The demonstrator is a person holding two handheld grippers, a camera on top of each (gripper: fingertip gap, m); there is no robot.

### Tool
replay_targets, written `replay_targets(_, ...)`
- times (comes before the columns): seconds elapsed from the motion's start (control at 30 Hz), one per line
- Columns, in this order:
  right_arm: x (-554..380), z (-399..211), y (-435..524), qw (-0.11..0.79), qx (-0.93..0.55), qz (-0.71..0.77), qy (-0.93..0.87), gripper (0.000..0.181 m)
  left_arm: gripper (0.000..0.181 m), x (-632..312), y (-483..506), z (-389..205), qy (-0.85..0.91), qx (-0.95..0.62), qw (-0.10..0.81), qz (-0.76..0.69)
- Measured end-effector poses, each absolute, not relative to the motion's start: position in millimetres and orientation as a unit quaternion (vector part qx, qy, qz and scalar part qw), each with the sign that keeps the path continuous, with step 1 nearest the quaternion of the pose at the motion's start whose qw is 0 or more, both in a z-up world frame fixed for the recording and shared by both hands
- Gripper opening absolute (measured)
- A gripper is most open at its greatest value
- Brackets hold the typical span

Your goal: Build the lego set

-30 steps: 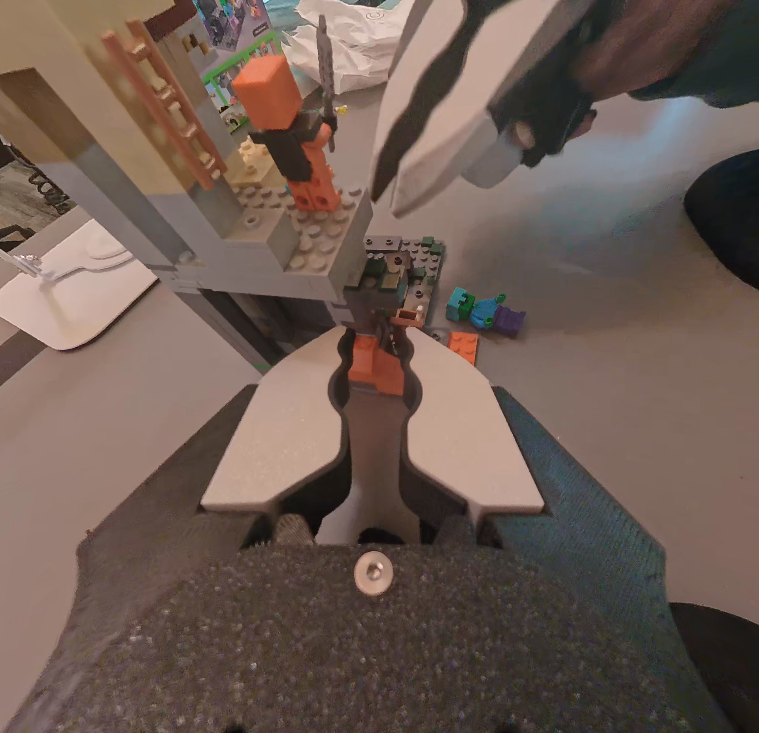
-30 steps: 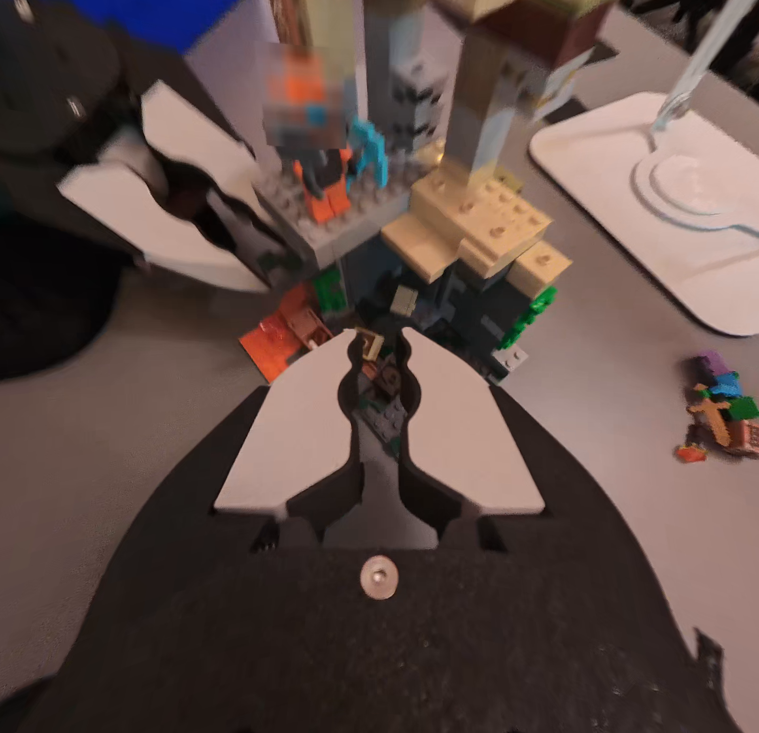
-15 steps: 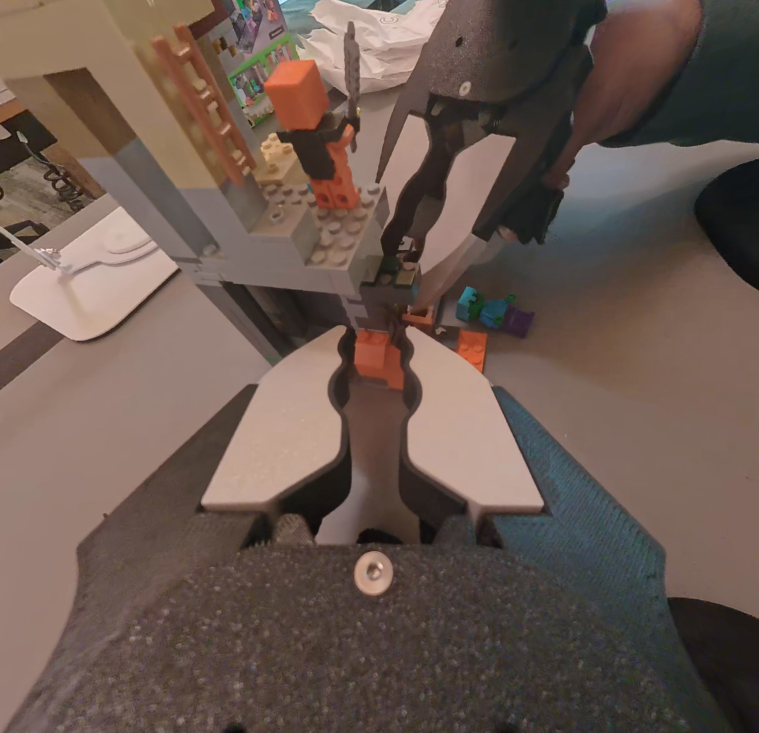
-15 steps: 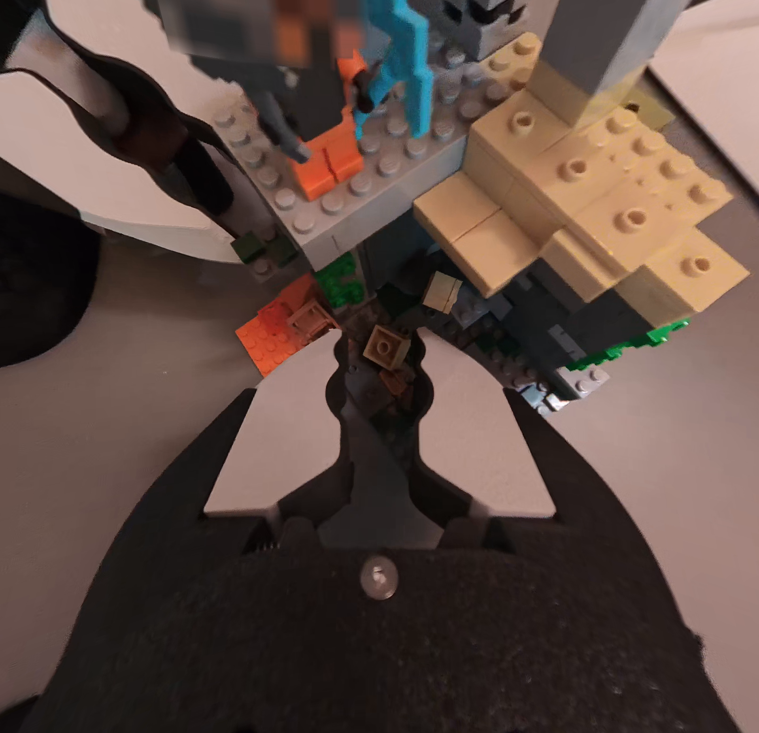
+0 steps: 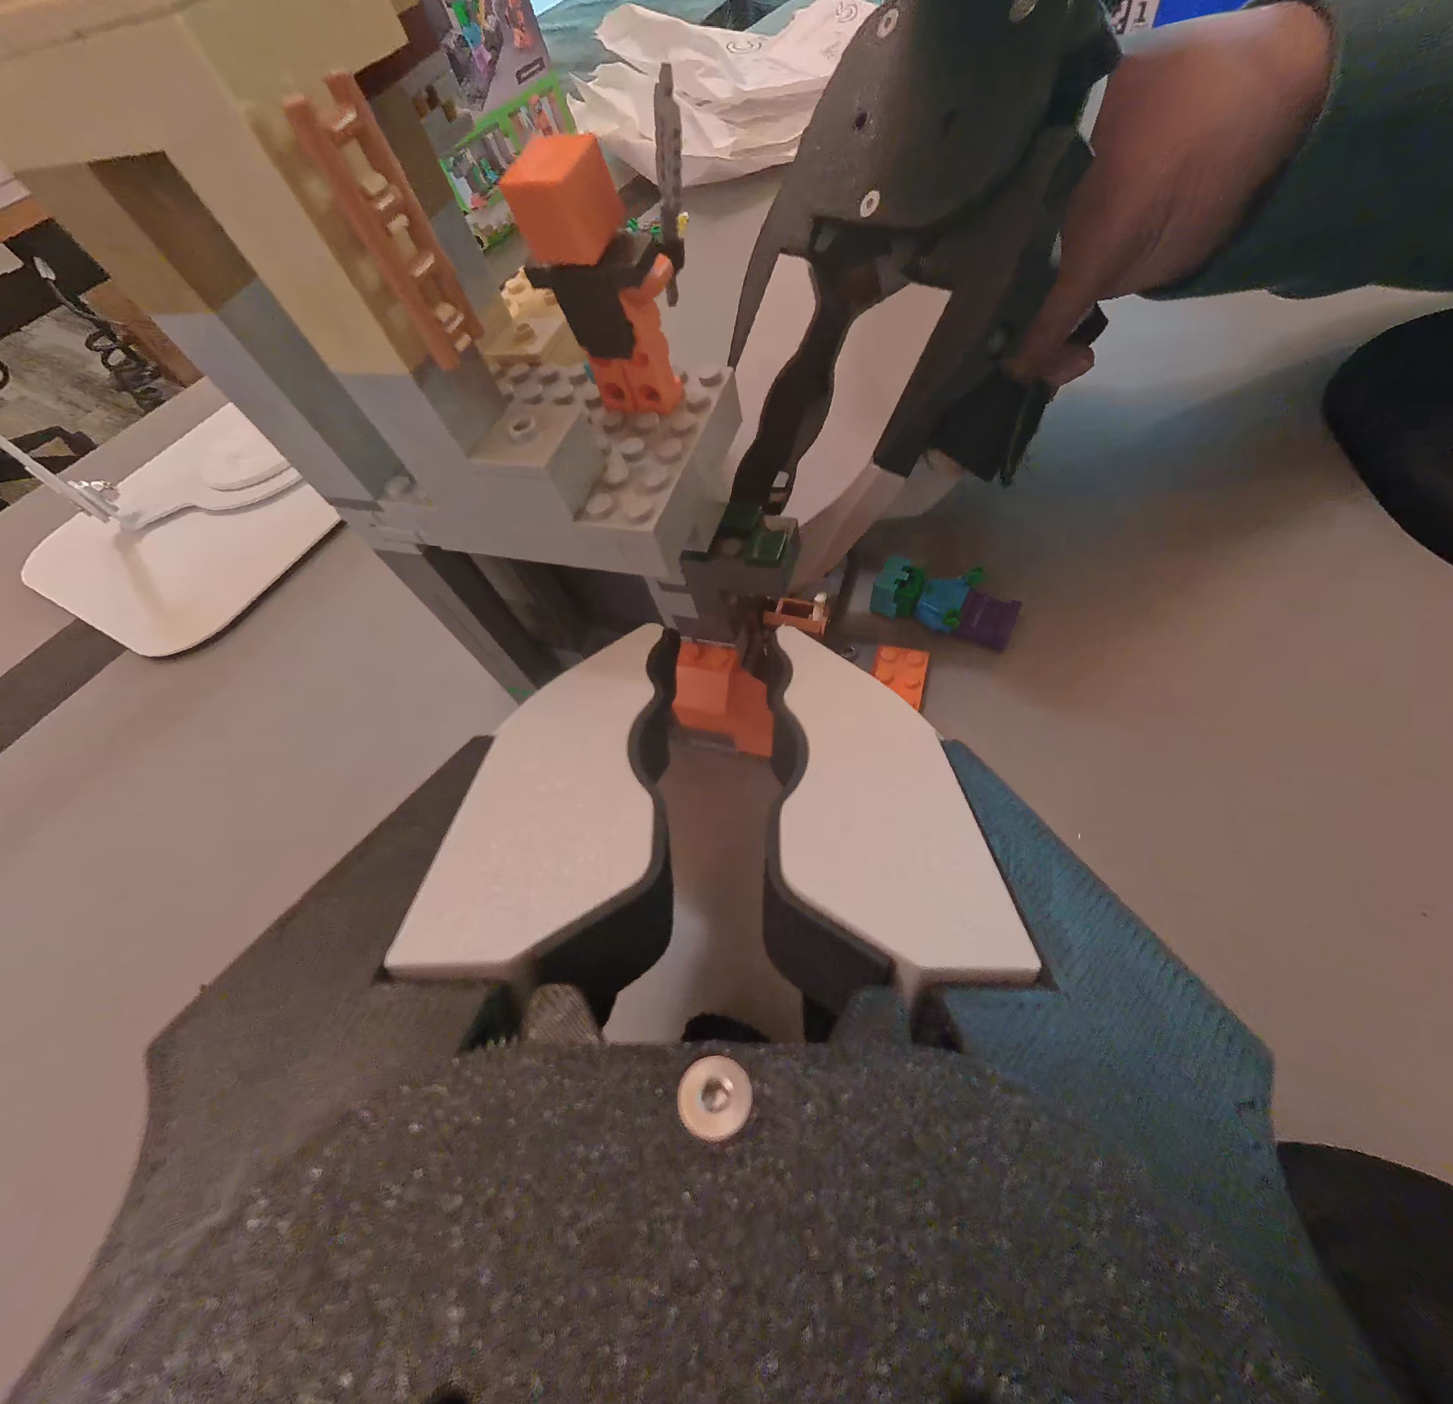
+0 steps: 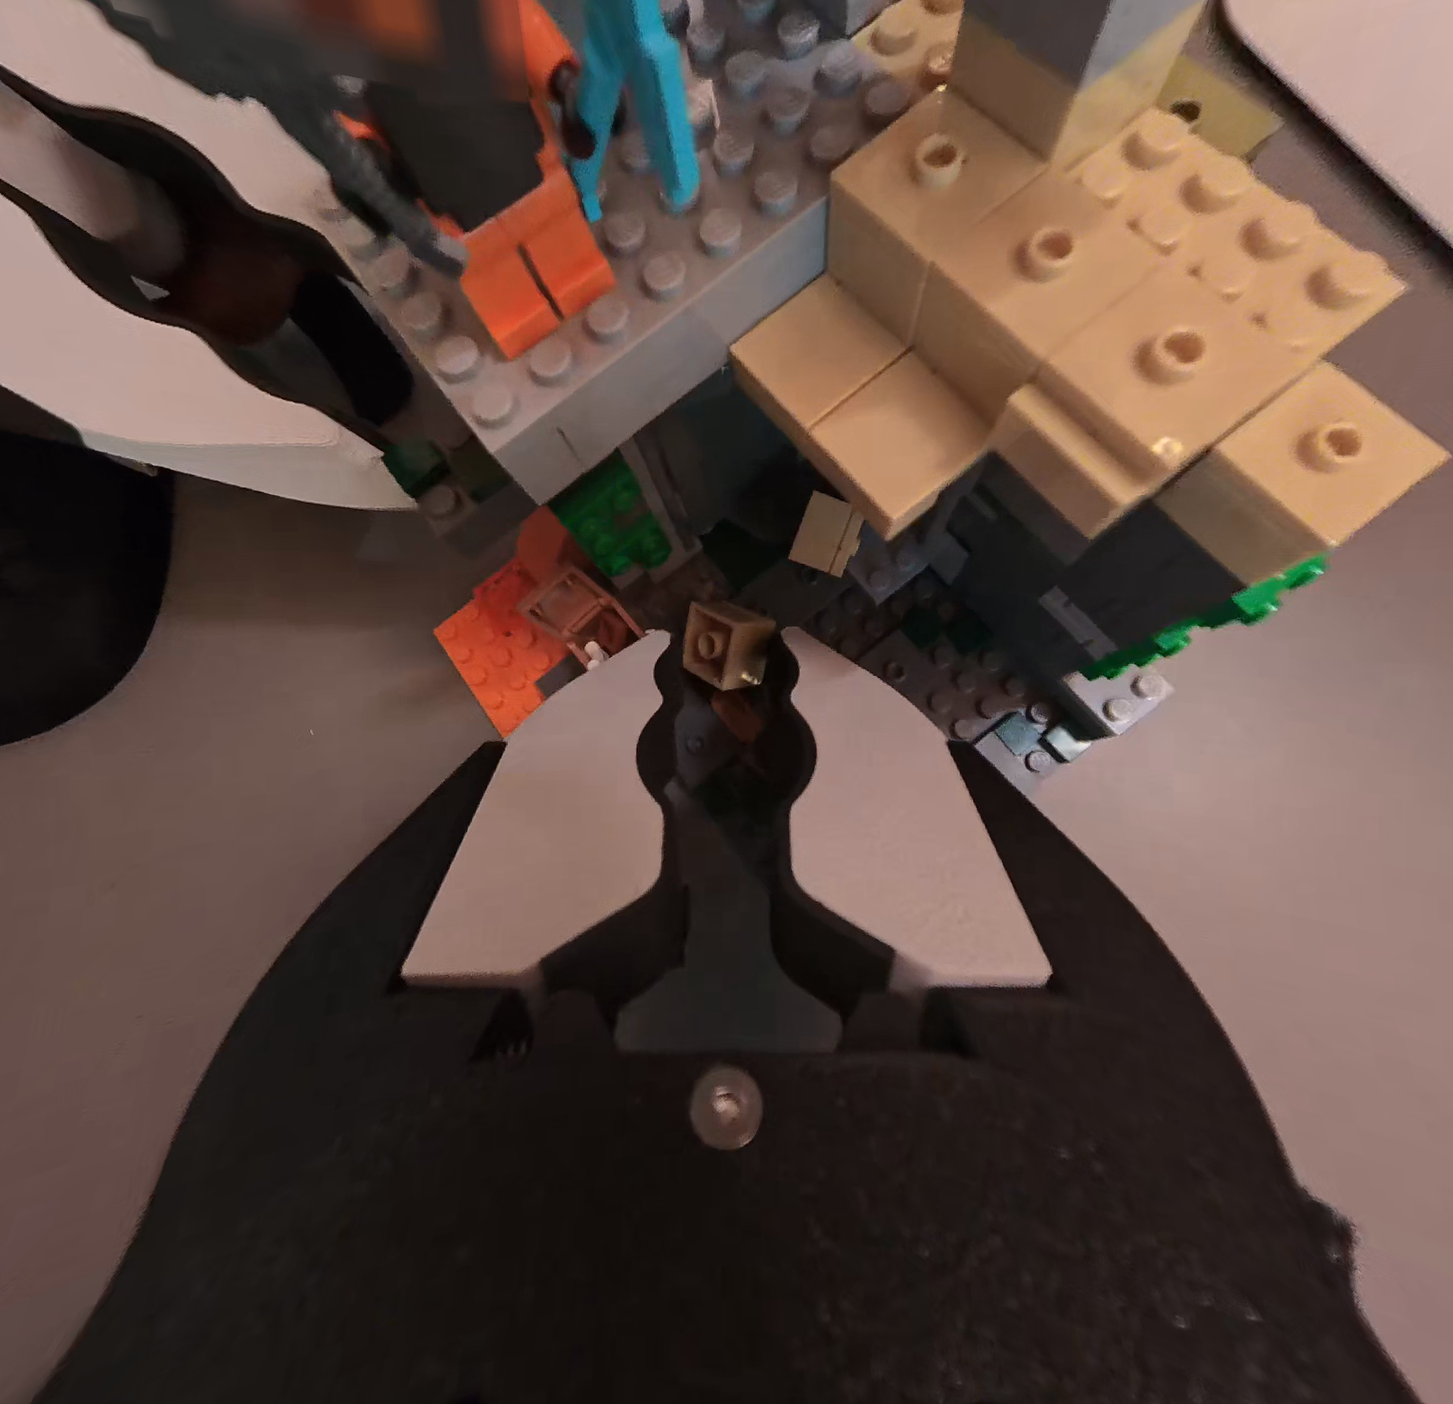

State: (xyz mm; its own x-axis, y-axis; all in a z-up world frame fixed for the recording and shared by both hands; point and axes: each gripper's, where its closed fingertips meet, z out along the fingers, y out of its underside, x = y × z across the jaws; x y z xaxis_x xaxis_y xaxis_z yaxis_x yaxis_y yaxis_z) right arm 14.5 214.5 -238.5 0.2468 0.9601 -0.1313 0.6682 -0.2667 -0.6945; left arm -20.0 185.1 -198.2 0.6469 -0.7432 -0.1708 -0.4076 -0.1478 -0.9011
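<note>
A tall tan and grey lego build [image 5: 259,281] stands on the grey table. An orange figure [image 5: 605,281] with a grey sword stands on the build's grey platform [image 5: 652,470]. My left gripper [image 5: 723,643] is shut on an orange brick [image 5: 711,690] at the foot of a dark column topped with dark green pieces [image 5: 759,540]. My right gripper [image 6: 723,643] is shut on a small tan one-stud brick [image 6: 719,647] and holds it over the build's dark lower interior [image 6: 904,658]. In the left wrist view the right gripper [image 5: 810,501] comes down from above behind the column.
A zombie figure [image 5: 936,596] and an orange plate [image 5: 900,670] lie on the table right of the build. A white stand base [image 5: 181,548] is at the left. White paper bags [image 5: 731,84] and a lego box [image 5: 503,45] are behind. Tan stepped bricks [image 6: 1101,281] overhang the interior. The tips of one gripper are about 7 cm away from the tips of the other. Between my right fingertips and the orange plate [image 5: 900,670] there is roughly 4 cm.
My right gripper has come down from above and moved in close to the build with the tan brick in it. My left gripper has kept its hold on the orange brick.
</note>
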Motion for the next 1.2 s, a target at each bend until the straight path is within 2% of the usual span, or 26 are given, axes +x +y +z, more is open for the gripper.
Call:
replay_targets(0.17, 22.4, -216.0, 215.4, 0.302, -0.726, 0.302, -0.539, 0.02, 0.021, -21.3, 185.9, -199.4, 0.386, -0.742, 0.524, -0.16)
replay_targets(0.37, 41.8, -171.5, 211.9, 0.41, -0.67, 0.339, -0.518, 0.02, 0.02, -23.0, 185.2, -191.8, 0.374, -0.739, 0.534, -0.169)
replay_targets(0.5, 48.0, -140.0, 186.6, 0.488, -0.593, 0.366, -0.525, 0.02, 0.019, -7.6, 167.0, -169.0, 0.356, -0.726, 0.529, -0.258)
replay_targets(0.6, 45.3, -125.4, 159.5, 0.543, -0.522, 0.347, -0.559, 0.02, 0.022, 10.6, 146.8, -144.3, 0.319, -0.708, 0.494, -0.392)
replay_targets(0.73, 39.3, -118.5, 132.2, 0.59, -0.457, 0.294, -0.598, 0.02, 0.026, 16.9, 131.9, -115.8, 0.289, -0.678, 0.47, -0.486)
replay_targets(0.97, 29.1, -112.7, 103.1, 0.653, -0.364, 0.195, -0.635, 0.02, 0.035, 36.0, 104.3, -110.2, 0.233, -0.663, 0.351, -0.618)
replay_targets(1.1, 27.8, -110.7, 96.4, 0.661, -0.354, 0.194, -0.633, 0.02, 0.026, 44.5, 94.1, -114.2, 0.215, -0.659, 0.303, -0.654)
replay_targets(1.2, 29.8, -112.6, 97.5, 0.651, -0.372, 0.21, -0.628, 0.02, 0.02, 47.2, 92.2, -115.3, 0.22, -0.663, 0.306, -0.647)
